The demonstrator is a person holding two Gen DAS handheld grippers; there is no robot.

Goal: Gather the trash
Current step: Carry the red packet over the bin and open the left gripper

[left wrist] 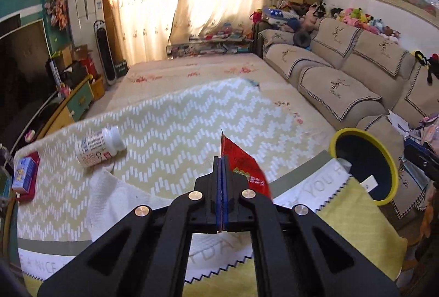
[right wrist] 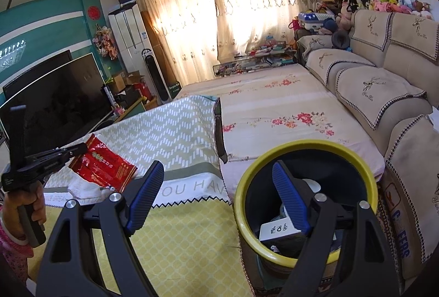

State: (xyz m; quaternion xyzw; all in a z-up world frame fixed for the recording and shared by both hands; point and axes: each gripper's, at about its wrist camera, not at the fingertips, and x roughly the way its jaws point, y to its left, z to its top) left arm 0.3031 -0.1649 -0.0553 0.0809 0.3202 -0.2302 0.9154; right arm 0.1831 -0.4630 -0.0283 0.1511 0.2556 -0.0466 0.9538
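Clamped tight, the left gripper pinches a red snack wrapper between its blue pads, and the wrapper hangs clear of the bedding below. From the right wrist view the same left gripper shows at the far left, held by a hand wrapped round its black handle, with the red wrapper fanning out to the right of its tip (the printing on it is too small to read).

Beneath the wrapper lies a white towel, spread on a zigzag-patterned cloth that covers the near part of the bed. A white pill bottle lies on its side on that cloth, to the left of the held wrapper and apart from it. Further left, at the cloth's edge, sits a small blue box on something red.

The right gripper stands released, its blue pads wide apart with nothing between them. Its right finger reaches over the mouth of a yellow-rimmed bin, which stands at the near right, just beside the bed and in front of the sofa. Inside the bin lies a white carton with small printed symbols. In the left wrist view the bin is off to the right of the clenched gripper, well apart from the wrapper.
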